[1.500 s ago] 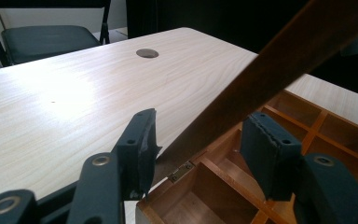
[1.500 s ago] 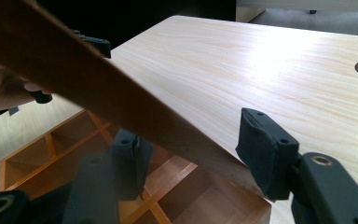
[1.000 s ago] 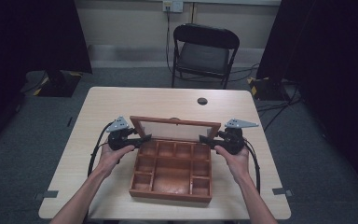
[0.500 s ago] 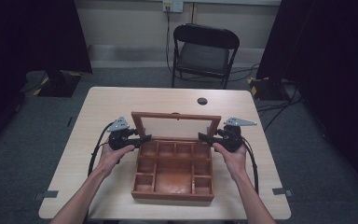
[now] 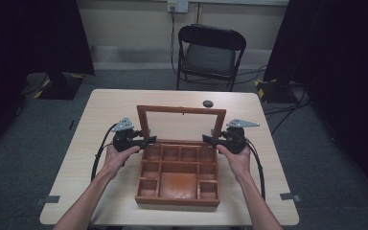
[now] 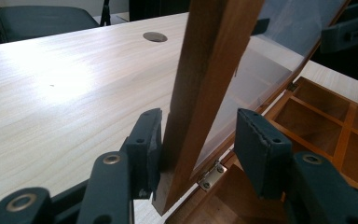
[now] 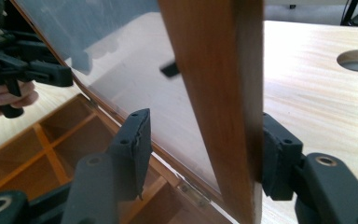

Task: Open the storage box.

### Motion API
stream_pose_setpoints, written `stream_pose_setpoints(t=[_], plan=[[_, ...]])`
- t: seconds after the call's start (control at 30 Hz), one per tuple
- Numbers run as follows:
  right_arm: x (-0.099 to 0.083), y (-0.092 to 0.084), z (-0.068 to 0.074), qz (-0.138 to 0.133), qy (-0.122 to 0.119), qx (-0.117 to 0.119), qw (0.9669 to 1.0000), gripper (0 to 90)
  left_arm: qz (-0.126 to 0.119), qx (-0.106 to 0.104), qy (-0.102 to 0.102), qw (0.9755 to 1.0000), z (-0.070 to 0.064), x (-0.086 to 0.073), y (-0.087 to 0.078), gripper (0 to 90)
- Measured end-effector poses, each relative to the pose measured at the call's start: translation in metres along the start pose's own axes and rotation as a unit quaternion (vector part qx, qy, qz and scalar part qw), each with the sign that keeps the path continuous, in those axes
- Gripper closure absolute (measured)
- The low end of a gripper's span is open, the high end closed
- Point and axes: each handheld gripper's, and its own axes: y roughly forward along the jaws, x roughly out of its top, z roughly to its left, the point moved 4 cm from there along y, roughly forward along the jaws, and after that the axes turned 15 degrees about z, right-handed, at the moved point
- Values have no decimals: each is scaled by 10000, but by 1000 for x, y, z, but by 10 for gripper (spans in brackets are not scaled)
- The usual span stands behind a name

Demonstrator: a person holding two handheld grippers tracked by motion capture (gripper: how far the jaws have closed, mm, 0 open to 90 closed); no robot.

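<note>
Left claw (image 6: pixel 196 140): jaws straddle the lid's (image 5: pixel 182 125) left stile, one pad touching, the other apart. Right claw (image 7: pixel 205 149): same on the right stile. Lid stands near upright over the box (image 5: pixel 178 173) mid-tabletop (image 5: pixel 105 110); closing probably remains. Claw views show hinges (image 6: pixel 212 175); high view shows empty compartments.

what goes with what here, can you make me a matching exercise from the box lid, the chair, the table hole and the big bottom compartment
Things:
1. lid
2. chair
3. round hole
4. large compartment

Descriptions:
A. black, on the floor beyond the table
B. standing open, a gripper at each side rail
C. empty, in the near half of the wooden box
D. in the tabletop behind the box

Pairs: 1-B, 2-A, 3-D, 4-C
</note>
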Motion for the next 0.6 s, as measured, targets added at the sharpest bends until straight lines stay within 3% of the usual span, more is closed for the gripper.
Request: stream_pose_setpoints(t=[0.2,0.4,0.6], plan=[[-2,7,-4,-13,132,0,9999,433,-2,-7,-127,9999,3,0,1,535],[-7,14,-9,157,166,-73,9997,441,-20,21,-184,9998,6,0,3,556],[-6,20,-8,176,198,-234,9994,427,-10,43,-271,9996,7,0,4,551]])
